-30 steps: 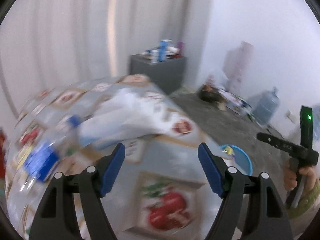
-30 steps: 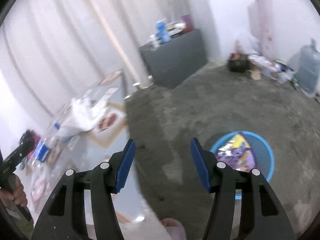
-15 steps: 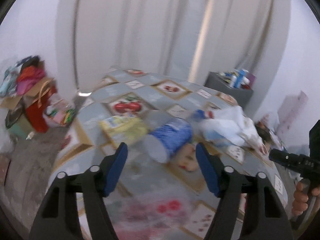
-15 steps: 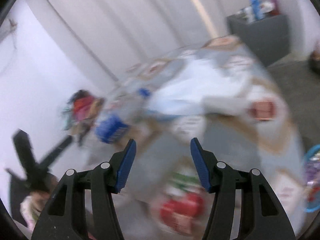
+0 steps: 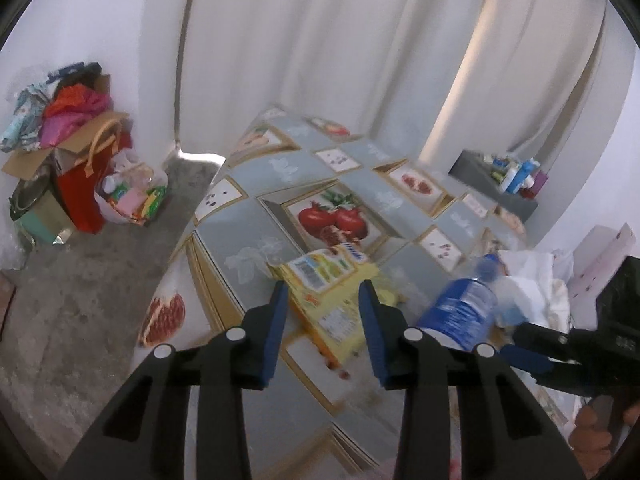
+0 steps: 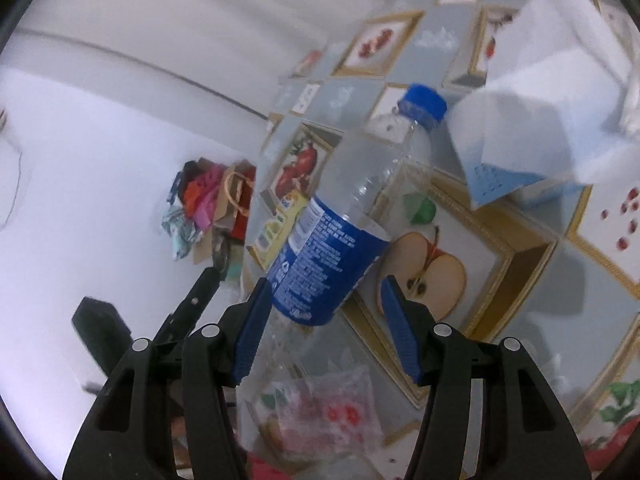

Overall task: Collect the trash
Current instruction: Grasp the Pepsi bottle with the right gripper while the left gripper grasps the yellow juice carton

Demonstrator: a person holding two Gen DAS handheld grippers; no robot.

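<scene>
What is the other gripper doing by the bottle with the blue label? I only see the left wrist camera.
Observer: The right gripper is open. The base of the clear plastic bottle with the blue label lies between its fingers, not squeezed.
Operator: Is there more trash near it?
Observer: Yes, a crumpled clear plastic wrapper with red print lies on the table just in front of the bottle's base.
Operator: What is under the bottle?
Observer: The tablecloth's picture of a halved apple shows right beside it.
</scene>
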